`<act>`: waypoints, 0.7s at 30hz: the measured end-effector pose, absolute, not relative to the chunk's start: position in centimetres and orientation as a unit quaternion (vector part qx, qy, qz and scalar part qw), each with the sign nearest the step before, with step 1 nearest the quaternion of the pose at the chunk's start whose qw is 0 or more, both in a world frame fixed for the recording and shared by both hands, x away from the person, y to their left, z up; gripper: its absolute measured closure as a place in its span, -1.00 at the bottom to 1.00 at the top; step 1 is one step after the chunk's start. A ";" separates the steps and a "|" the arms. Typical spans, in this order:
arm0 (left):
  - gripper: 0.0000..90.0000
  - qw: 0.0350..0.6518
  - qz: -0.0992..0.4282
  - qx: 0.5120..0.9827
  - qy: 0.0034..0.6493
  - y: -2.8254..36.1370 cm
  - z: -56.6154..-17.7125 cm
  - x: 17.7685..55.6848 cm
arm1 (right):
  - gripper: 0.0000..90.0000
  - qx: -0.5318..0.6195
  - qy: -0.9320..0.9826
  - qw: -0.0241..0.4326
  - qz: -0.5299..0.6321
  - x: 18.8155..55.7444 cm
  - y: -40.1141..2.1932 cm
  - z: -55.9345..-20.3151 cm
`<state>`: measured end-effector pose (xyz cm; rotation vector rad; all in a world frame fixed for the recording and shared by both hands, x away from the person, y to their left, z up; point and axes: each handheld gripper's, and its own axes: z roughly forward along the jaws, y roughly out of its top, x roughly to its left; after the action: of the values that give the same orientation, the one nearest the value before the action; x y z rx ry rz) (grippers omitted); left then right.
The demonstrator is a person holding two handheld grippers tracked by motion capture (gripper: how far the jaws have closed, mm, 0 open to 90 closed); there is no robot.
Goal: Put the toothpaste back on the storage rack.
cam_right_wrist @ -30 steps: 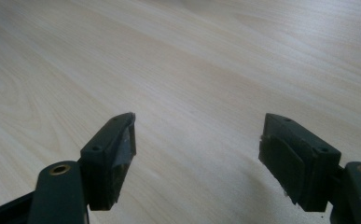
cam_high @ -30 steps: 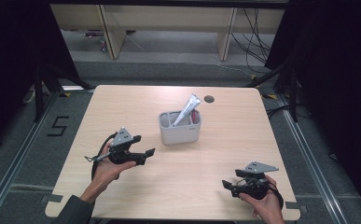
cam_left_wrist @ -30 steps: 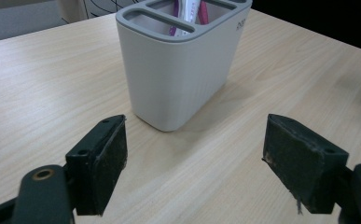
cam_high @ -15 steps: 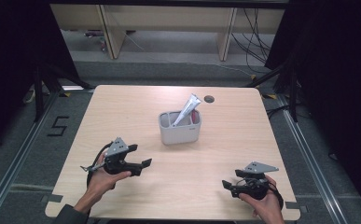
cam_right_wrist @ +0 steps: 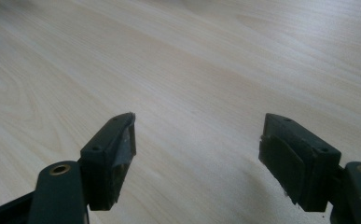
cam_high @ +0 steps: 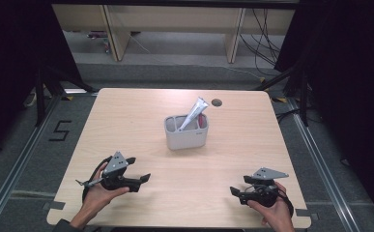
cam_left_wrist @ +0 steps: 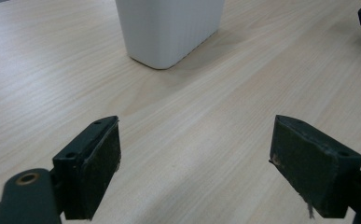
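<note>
A: We see a pale wood table [cam_high: 126, 121] on a grey floor [cam_high: 25, 159], dark curtains at both sides, wooden shelving [cam_high: 175, 24] and cables [cam_high: 262, 34] behind.

B: We count one white bin [cam_high: 186, 133] near the table's middle, one silver tube [cam_high: 193, 115] leaning in it toward one o'clock, something red [cam_high: 202, 120] beside the tube (we cannot tell what), and two grippers.

A: The left gripper [cam_high: 138, 180] lies level at seven o'clock from the bin, well apart, jaws at their widest and empty, having just finished opening.

B: The right gripper [cam_high: 237, 186], at five o'clock, rests low in its hand, pointing left, jaws wide over bare wood [cam_right_wrist: 192, 70].
</note>
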<state>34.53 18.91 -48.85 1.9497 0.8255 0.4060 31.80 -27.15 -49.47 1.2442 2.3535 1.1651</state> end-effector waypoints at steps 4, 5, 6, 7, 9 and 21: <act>-0.65 0.471 0.165 0.799 0.335 19.0 -49.1 33.8 | -0.38 0.423 0.805 0.118 0.400 31.8 -27.2 -49.5; -0.65 0.468 0.167 0.802 0.332 19.0 -49.2 33.6 | -0.38 0.424 0.804 0.118 0.399 31.8 -27.1 -49.5; -0.65 0.470 0.164 0.801 0.332 19.0 -49.2 33.4 | -0.38 0.425 0.806 0.118 0.395 31.8 -27.2 -49.5; -0.65 0.471 0.161 0.802 0.331 19.0 -49.3 33.3 | -0.39 0.424 0.806 0.119 0.395 31.8 -27.2 -49.5; -0.65 0.472 0.162 0.801 0.331 18.9 -49.2 32.8 | -0.39 0.424 0.806 0.119 0.395 31.8 -27.2 -49.5; -0.65 0.465 0.151 0.808 0.329 18.7 -49.7 30.7 | -0.39 0.420 0.806 0.118 0.399 31.8 -27.1 -49.5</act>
<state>30.74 18.72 -49.71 1.9850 0.8085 0.3719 31.83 -27.08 -49.53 1.2297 2.3590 1.1680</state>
